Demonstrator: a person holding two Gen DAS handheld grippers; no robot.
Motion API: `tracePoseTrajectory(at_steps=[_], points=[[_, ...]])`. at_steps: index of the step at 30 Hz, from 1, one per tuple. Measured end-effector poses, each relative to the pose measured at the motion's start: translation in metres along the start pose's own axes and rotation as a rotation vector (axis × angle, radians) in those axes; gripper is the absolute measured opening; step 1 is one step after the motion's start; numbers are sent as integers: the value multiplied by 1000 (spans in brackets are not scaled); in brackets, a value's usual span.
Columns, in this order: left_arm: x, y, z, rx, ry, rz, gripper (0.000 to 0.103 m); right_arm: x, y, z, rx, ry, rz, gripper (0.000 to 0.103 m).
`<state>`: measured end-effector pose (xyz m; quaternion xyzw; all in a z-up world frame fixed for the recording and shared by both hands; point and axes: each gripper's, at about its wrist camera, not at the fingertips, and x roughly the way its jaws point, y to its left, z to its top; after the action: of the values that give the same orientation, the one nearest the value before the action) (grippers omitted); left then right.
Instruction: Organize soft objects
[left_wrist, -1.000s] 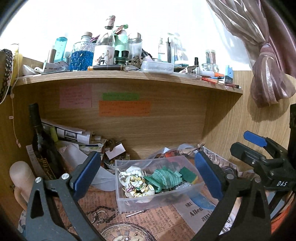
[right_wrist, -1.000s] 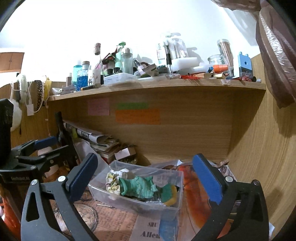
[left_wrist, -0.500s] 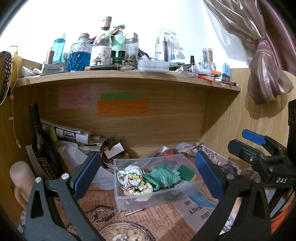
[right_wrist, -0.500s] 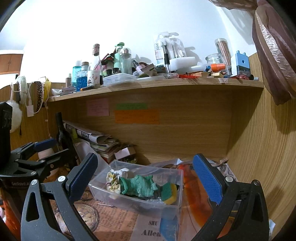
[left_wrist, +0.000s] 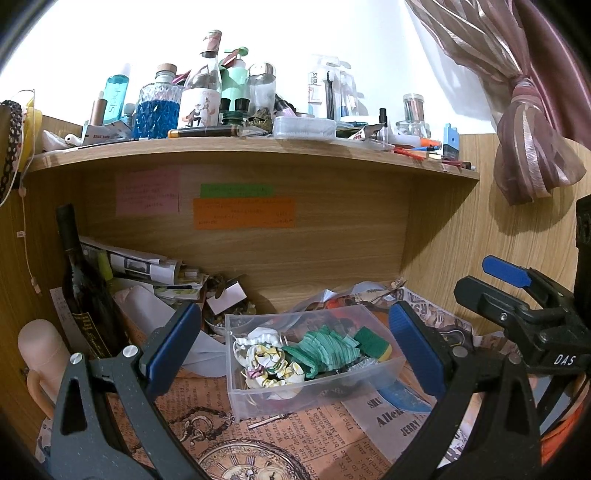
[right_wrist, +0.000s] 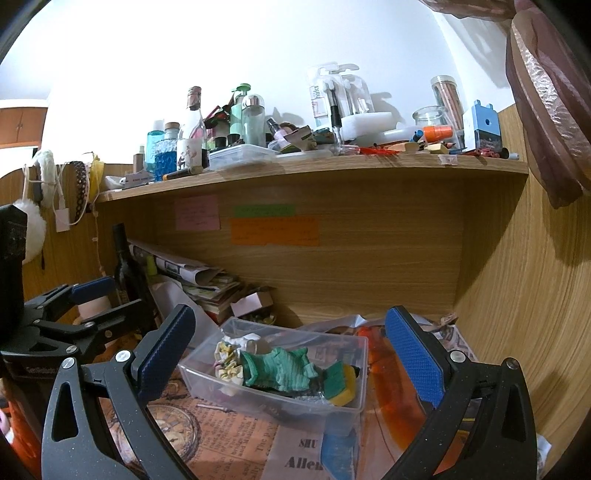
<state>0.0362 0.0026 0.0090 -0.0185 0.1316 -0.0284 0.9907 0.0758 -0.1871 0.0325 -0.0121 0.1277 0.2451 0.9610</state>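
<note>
Both grippers' fingers (left_wrist: 173, 343) wide apart, empty

— What sits in the clear plastic bin (left_wrist: 314, 384)?

— Soft things, heaped together. A crumpled white-and-yellow floral cloth (left_wrist: 271, 363) fills the left end, and a ribbed green knitted piece (left_wrist: 325, 352) lies bunched in the middle.

— And on the right?

— A green-and-yellow sponge (right_wrist: 341, 382) leans at that end, touching the green knit.
</note>
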Motion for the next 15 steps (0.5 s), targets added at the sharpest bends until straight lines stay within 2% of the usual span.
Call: tracePoseTrajectory(at_steps=[15], points=[[2,1,0,-2,3,-1,103,0,2,0,-4,0,1,103]])
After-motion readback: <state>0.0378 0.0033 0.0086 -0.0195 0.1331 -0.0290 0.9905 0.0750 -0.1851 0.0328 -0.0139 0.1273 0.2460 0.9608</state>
